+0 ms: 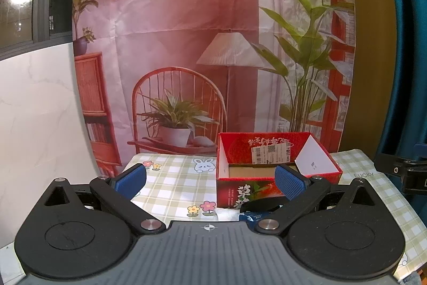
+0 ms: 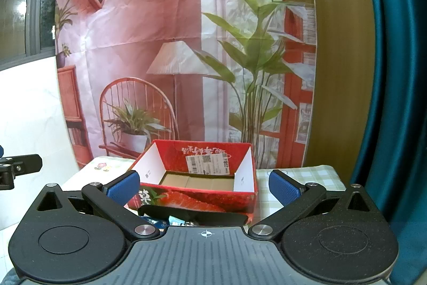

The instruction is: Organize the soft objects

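A red strawberry-print cardboard box (image 1: 240,194) (image 2: 200,200) stands open-topped on the checked tablecloth, and only its bare cardboard floor and a shipping label show inside. A black, flat, curved item (image 1: 263,205) (image 2: 192,215) lies just in front of the box, with a blue packet (image 1: 250,217) (image 2: 152,221) partly hidden beside it. My left gripper (image 1: 210,182) hovers open to the left of the box, nothing between its blue pads. My right gripper (image 2: 204,188) is also open, empty, and faces the box's front above the black item.
The tablecloth (image 1: 173,183) (image 2: 307,175) has flower and rabbit prints. A printed backdrop (image 1: 186,44) hangs right behind the table. A white marble wall lies left, a teal curtain (image 2: 395,98) right. Part of the right gripper's body (image 1: 400,172) shows at the edge.
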A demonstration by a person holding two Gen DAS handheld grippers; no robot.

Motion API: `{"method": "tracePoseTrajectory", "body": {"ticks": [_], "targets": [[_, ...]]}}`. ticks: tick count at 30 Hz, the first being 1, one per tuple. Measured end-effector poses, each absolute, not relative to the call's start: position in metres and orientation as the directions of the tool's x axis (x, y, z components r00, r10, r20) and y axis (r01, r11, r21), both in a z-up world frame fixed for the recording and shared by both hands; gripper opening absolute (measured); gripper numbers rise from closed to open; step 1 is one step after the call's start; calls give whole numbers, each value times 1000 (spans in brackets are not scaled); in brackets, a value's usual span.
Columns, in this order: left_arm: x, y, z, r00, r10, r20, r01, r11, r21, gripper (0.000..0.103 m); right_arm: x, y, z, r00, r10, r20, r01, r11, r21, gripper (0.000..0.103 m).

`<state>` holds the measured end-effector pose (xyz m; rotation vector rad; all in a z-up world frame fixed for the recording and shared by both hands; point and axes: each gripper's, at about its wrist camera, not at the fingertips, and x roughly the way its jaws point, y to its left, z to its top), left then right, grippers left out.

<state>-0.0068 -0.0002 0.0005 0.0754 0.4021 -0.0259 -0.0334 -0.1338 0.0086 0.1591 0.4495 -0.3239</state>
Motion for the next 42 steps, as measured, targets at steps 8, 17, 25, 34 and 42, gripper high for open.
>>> {"method": "tracePoseTrajectory", "body": {"ticks": [8,17,25,34,42], "targets": [[-7,0,0,921,-16,-390,44,997,64,103,-35,-134,8,851,-272,-449,342,936,80,103],[-8,2,0,922,-25,-387,52,997,59,103,-35,-135,9,851,-271,-449,341,937,81,103],[-8,2,0,922,-31,-387,58,997,56,103,-35,-136,9,852,-271,-448,341,937,81,103],[-8,2,0,921,-33,-388,59,997,56,103,-35,-136,9,852,-270,-448,340,937,81,103],[-8,1,0,921,-35,-387,60,997,51,103,-35,-136,9,852,-271,-448,340,937,81,103]]}}
